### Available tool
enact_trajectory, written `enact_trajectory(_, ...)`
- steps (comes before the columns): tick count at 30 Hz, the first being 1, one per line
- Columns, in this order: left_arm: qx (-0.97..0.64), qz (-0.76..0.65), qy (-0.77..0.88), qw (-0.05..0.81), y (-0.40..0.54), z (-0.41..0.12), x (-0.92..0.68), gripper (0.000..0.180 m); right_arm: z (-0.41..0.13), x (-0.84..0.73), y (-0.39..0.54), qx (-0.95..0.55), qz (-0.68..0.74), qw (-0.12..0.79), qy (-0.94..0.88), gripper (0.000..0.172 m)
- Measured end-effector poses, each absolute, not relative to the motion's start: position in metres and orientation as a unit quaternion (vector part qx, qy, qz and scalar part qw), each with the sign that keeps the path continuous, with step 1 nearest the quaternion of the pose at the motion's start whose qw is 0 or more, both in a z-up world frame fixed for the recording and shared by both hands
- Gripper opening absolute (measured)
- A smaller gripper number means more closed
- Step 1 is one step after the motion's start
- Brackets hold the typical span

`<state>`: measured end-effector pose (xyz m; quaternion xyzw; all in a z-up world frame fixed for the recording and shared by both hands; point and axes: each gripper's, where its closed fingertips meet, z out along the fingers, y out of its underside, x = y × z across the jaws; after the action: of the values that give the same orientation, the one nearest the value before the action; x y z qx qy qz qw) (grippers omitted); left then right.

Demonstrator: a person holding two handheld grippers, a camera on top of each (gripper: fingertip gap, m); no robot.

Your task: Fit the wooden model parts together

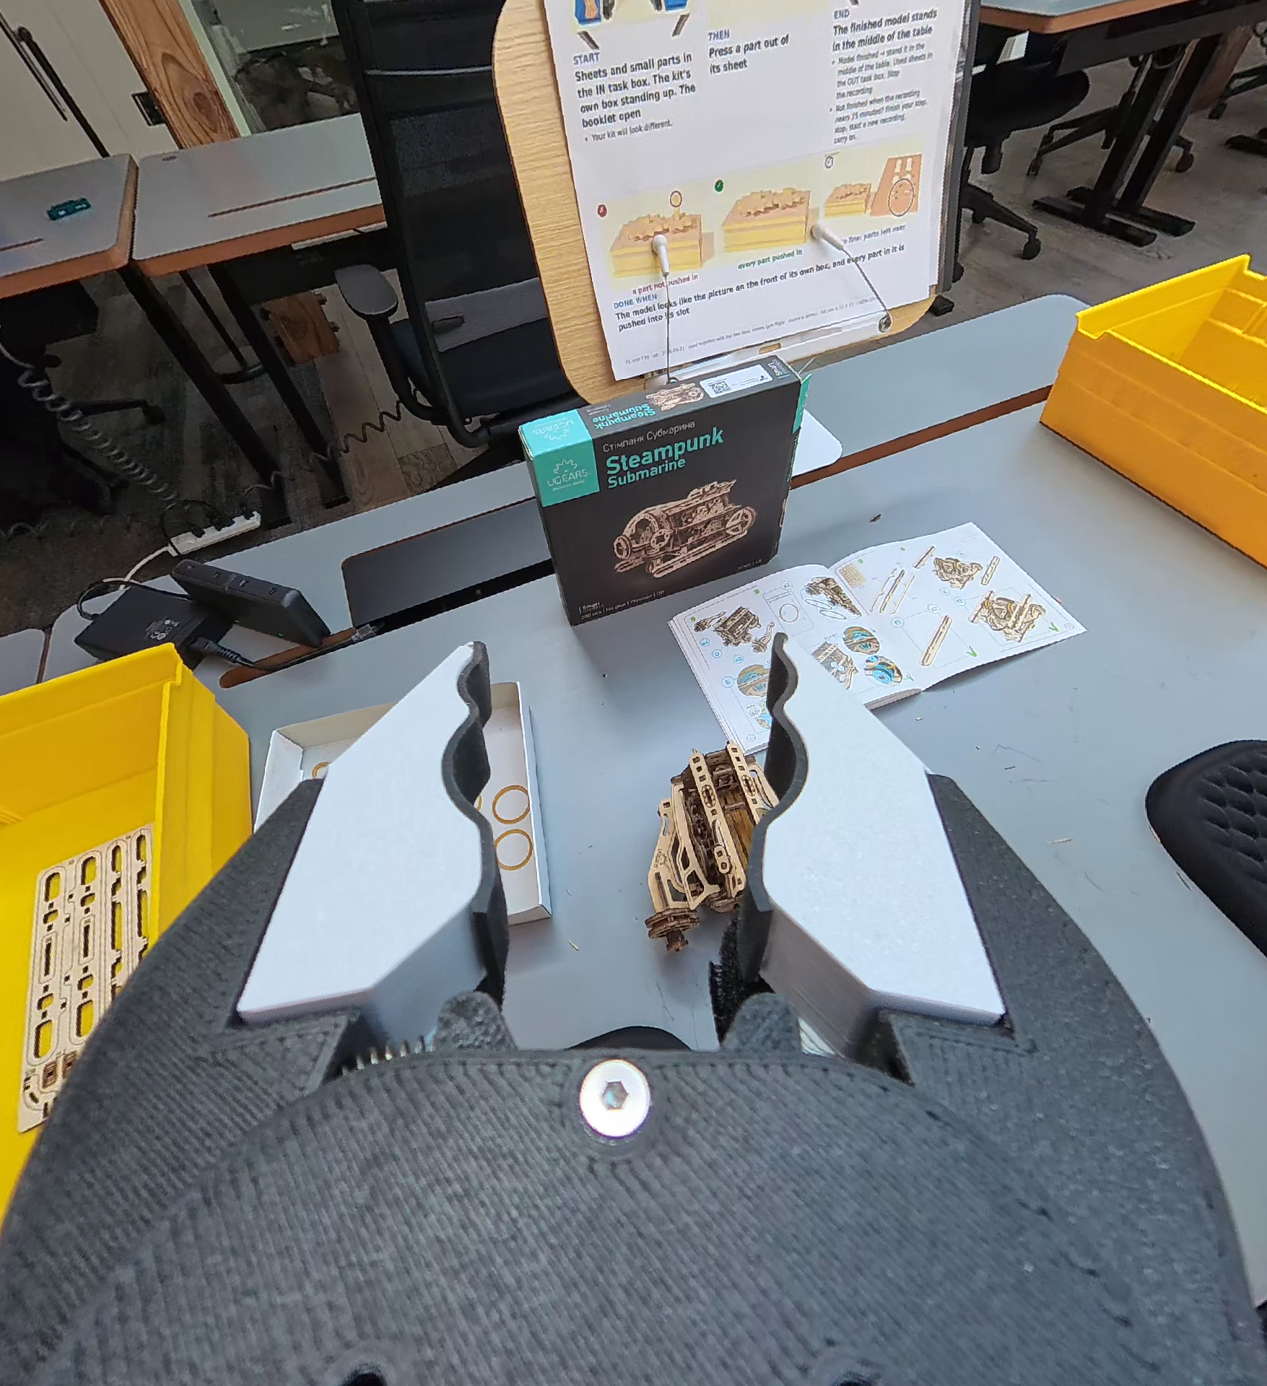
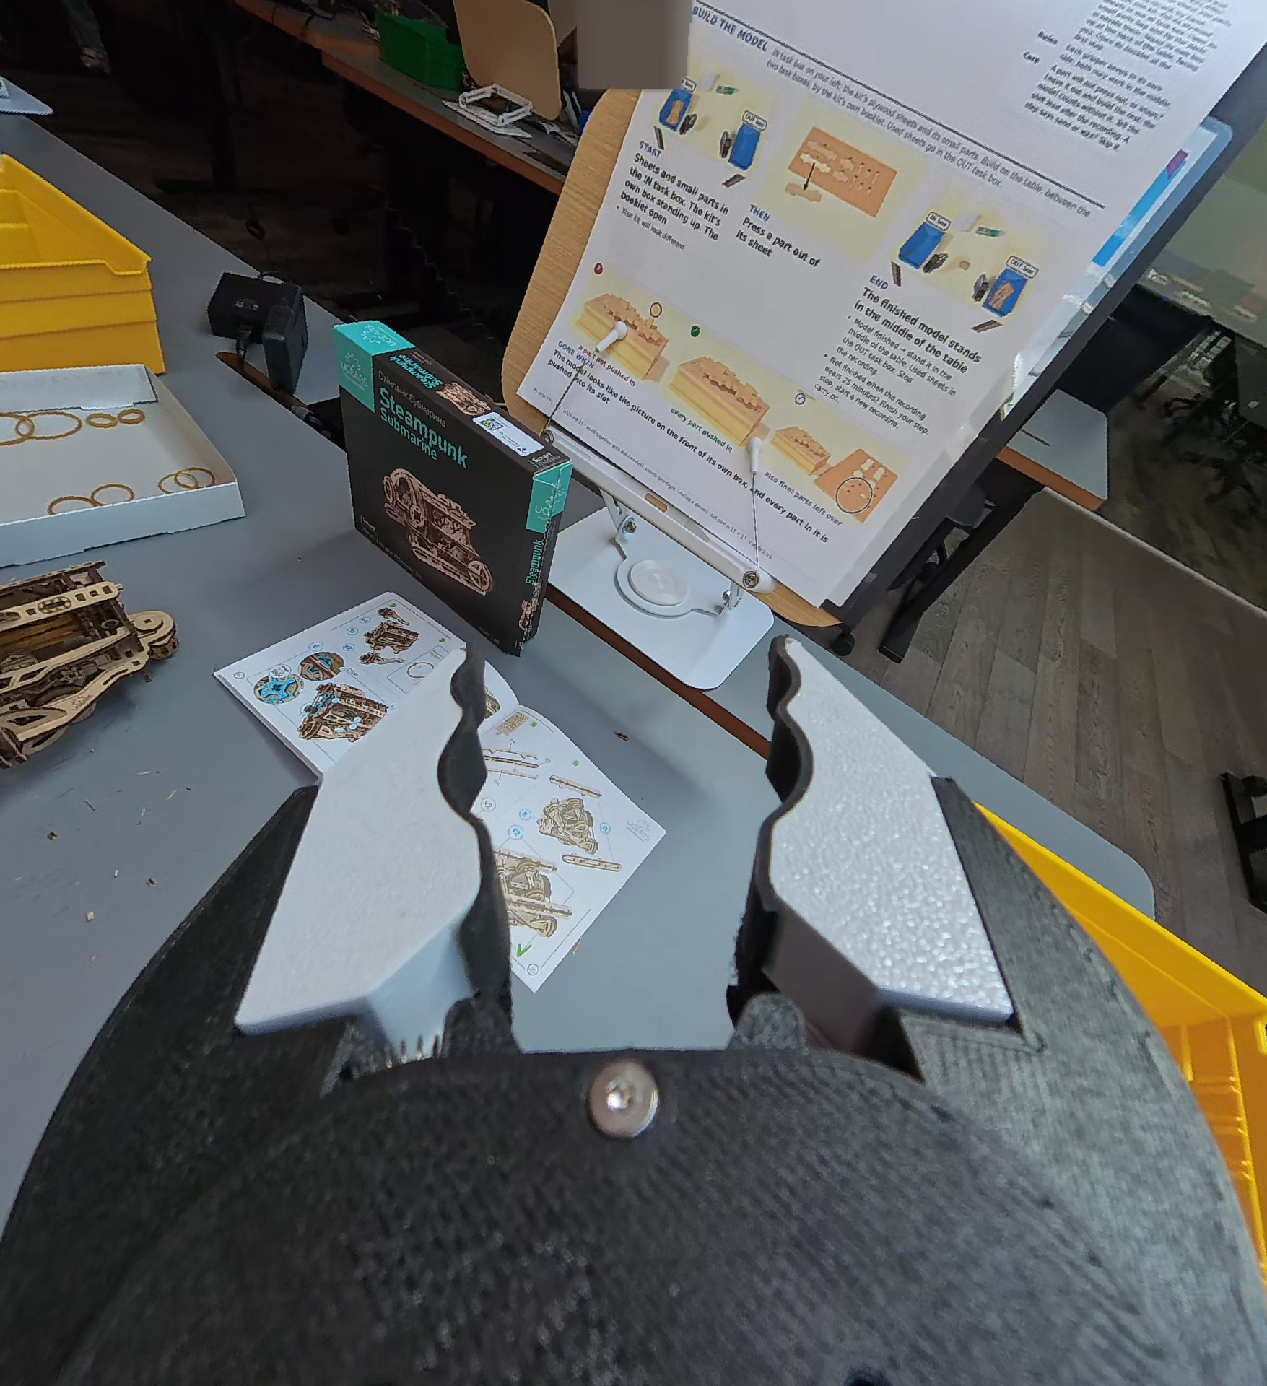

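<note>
Grey table (image 1: pixel 1065 525) first, with a yellow bin (image 1: pixel 90 787) on the left holding a plywood sheet (image 1: pixel 82 967) that looks mostly punched out, and another yellow bin (image 1: pixel 1200 405) off to the right that shows nothing inside from here. Propped instruction board (image 2: pixel 803 300) at the back, kit box (image 1: pixel 671 510) standing upright in front of it, booklet (image 1: pixel 915 600) lying open just beside the box. Shallow white tray (image 2: pixel 90 480) with a handful of rubber rings (image 2: pixel 22 429) near the left bin. Then the wooden model (image 1: pixel 705 840) itself, lying on its side mid-table, already a dense little frame with lots of parts slotted in, so probably well past halfway, though not matching the box art yet by the look of it. Left gripper (image 1: pixel 626 660) hovering above it, jaws spread wide, nothing pinched, model sitting just inside the right finger but no contact evident. Right gripper (image 2: pixel 619 660) likewise wide open and empty, over the booklet, well apart from the model. Loose parts for the next step not spotted anywhere, so likely more popping from the sheet before fitting.
</note>
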<state>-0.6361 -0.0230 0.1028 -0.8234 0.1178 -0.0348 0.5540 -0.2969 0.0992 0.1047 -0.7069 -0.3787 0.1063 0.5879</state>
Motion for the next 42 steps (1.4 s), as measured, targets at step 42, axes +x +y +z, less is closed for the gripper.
enact_trajectory(42, -0.83, -0.034, 0.146, 0.537, -0.01, 0.094, -0.618, 0.073, 0.087, -0.298, 0.108, -0.714, 0.091, 0.562, -0.408, 0.083)
